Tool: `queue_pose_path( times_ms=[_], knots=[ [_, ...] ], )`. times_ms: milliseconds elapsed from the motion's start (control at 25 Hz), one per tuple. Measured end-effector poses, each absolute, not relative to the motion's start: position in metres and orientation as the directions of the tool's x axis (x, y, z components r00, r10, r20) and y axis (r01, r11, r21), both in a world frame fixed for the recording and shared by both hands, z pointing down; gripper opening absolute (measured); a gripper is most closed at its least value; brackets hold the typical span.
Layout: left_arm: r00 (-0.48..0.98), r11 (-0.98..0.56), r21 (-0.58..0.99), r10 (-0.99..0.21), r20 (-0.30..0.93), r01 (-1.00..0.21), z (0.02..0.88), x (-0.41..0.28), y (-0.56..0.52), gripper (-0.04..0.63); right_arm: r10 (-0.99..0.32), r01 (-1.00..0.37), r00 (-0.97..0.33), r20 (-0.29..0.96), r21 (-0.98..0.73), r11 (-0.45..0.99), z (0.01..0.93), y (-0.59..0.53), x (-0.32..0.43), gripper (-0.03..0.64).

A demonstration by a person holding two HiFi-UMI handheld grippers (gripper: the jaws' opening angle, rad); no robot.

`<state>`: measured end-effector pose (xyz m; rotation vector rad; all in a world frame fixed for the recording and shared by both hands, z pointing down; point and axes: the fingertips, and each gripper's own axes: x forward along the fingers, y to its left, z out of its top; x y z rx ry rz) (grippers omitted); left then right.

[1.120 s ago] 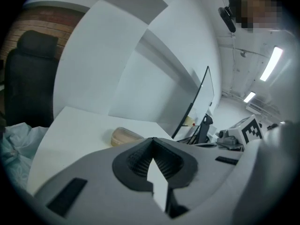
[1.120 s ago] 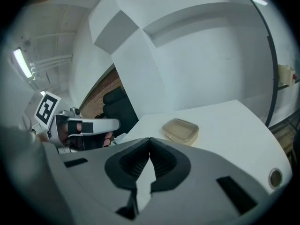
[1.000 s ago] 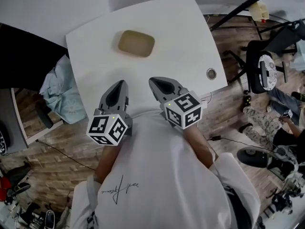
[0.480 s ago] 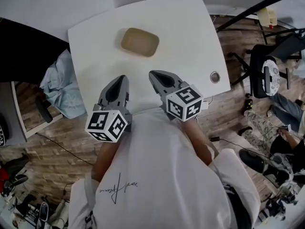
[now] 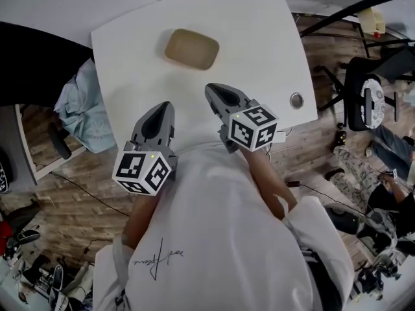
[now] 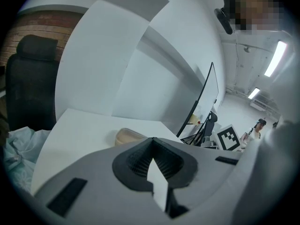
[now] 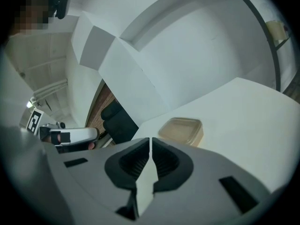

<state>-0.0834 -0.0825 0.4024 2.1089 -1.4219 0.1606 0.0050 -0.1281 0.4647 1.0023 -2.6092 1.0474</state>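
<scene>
White tabletop [image 5: 259, 37], rounded corners, cable hole [image 5: 296, 100] near its right edge. Pale blue cloth [image 5: 87, 118] bunched off the tabletop's left side.

Container [image 5: 191, 48]: tan, shallow, rounded rectangle with a lid on, lying flat on the far half of the tabletop, a bit left of centre, well apart from both grippers. Nothing touches it.

Left gripper [image 5: 161, 107]: over the near edge, pointing at the far side, jaws pressed together, nothing between them. Right gripper [image 5: 218, 91]: just beside it, slightly further forward and nearer the container, jaws likewise clenched and empty.

Handling, my read: thin plastic, probably light, walls likely flex if squeezed hard. Surface looks smooth, so it could slip on a flat-side pinch. Contents can't be made out through the lid. Best hold looks like the rim lip under the lid on a short side, or across the narrow width with both walls caught. Lid may pop if taken by the lid alone.
</scene>
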Motion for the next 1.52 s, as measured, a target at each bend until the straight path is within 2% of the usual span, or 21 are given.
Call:
queue_pose_path(
  times_ms=[400,560,1160,1520],
  knots=[
    [0.414,-0.24,0.4,-0.8,0.435,-0.884,0.408,-0.089,-0.08,0.005,-0.535,-0.633,-0.753,0.383,-0.645,0.429,0.495,-0.141,0.011,0.016],
    [0.411,-0.238,0.393,-0.795,0.447,-0.888,0.409,-0.089,-0.079,0.005,-0.531,-0.616,-0.757,0.38,-0.688,0.384,0.506,-0.146,0.013,0.074],
    [0.41,-0.239,0.377,-0.773,0.483,-0.895,0.415,-0.099,-0.076,0.005,-0.562,-0.558,-0.74,0.369,-0.804,0.207,0.55,-0.158,0.018,0.075],
    [0.412,-0.249,0.365,-0.769,0.489,-0.897,0.415,-0.103,-0.079,0.005,-0.577,-0.532,-0.732,0.361,-0.832,0.155,0.567,-0.165,0.013,0.081]
  ],
)
